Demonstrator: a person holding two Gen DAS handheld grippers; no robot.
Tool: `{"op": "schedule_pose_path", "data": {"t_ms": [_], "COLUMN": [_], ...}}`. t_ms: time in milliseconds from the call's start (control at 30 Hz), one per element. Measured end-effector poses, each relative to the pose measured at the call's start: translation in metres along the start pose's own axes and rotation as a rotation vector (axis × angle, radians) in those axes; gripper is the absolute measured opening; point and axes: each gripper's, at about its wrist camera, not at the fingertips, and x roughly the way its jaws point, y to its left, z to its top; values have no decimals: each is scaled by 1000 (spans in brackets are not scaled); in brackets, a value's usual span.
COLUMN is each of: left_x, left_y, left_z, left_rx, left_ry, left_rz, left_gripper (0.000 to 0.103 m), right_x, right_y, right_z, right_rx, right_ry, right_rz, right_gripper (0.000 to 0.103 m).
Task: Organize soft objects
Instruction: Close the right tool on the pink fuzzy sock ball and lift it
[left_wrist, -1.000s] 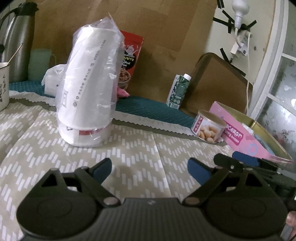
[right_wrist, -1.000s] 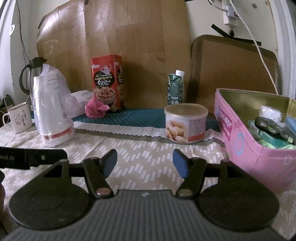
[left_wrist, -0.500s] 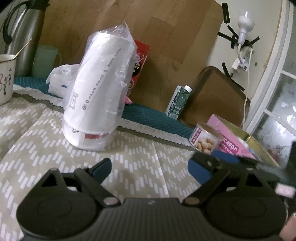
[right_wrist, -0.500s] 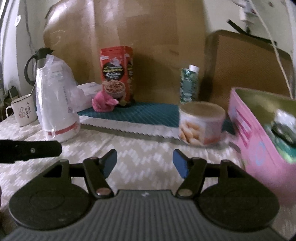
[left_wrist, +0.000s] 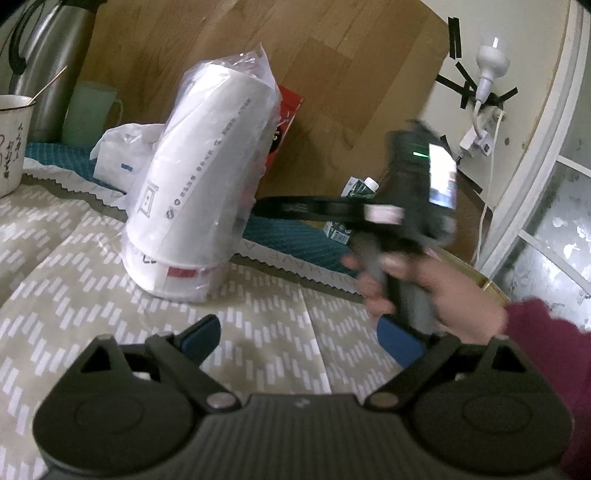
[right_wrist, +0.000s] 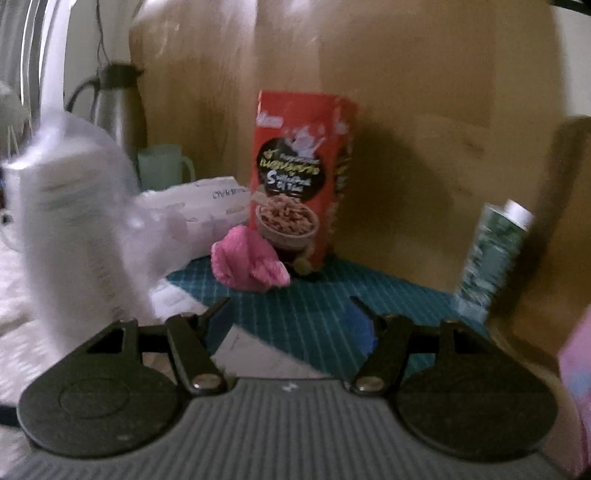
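Swung leftward toward the pink plush (right_wrist: 249, 261), right hand-held gripper (right_wrist: 291, 317) gapes empty; left hand-held gripper (left_wrist: 299, 341) has just widened, empty.

Plush toy (right_wrist: 249, 261) before snack box (right_wrist: 299, 177); carton (right_wrist: 491, 254) right.

Place: a home, at a dining or side table pushed against a wall.
Table: patterned cloth (left_wrist: 74, 317) with a zigzag edge, teal mat (right_wrist: 325, 306) behind it.
Food: red snack box (right_wrist: 299, 177) standing on the mat; green drink carton (right_wrist: 491, 258) to the right of the box.
Drinkware: steel flask (left_wrist: 48, 62), enamel mug (left_wrist: 11, 144) and pale green cup (left_wrist: 90, 110), all left of the box.
Wall: taped plug adapter with bulb (left_wrist: 487, 70), right of the box; window frame (left_wrist: 535, 166) beyond.
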Motion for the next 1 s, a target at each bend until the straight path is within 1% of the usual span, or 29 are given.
{"op": "schedule_pose_path", "data": {"t_ms": [167, 233, 300, 333, 367, 400, 433, 467, 500, 600, 733, 800, 867, 1000], "left_x": [0, 0, 1, 1, 1, 1, 1, 1, 0, -1, -1, -2, -2, 2], "left_y": [0, 1, 2, 2, 2, 3, 3, 3, 2, 2, 7, 10, 12, 9], "left_z": [0, 0, 0, 0, 0, 1, 1, 1, 1, 1, 2, 2, 3, 4], "left_rx": [3, 1, -2, -4, -6, -8, -9, -10, -10, -9, -33, -51, -65, -52], "left_ry": [-4, -5, -3, -3, -2, -2, -3, -4, -6, -13, -14, -13, -5, 31], "left_rz": [-5, -7, -9, -8, -9, -8, -7, -5, -3, 3, -4, -14, -35, -69], "left_gripper": [96, 96, 96, 96, 96, 96, 96, 96, 96, 96, 97, 97, 99, 101], "right_x": [47, 55, 62, 64, 64, 64, 62, 57, 54, 39, -4, -32, -64, -122], "right_y": [3, 3, 7, 9, 12, 14, 15, 16, 17, 12, 2, -1, -4, -5], "right_z": [11, 13, 15, 16, 17, 17, 17, 16, 14, 5, -18, -32, -50, -82], "right_rx": [-20, -14, -17, -24, -34, -41, -39, -42, -46, -33, -15, -10, 5, 65], "right_ry": [57, 74, 78, 79, 85, 96, 96, 92, 94, 101, 95, 96, 99, 97], "right_rz": [36, 70, 83, 88, 88, 84, 77, 67, 57, 4, -25, -19, -12, 11], "right_gripper": [69, 69, 67, 59, 45, 28, 25, 14, 13, 12, 11, 11, 11, 11]}}
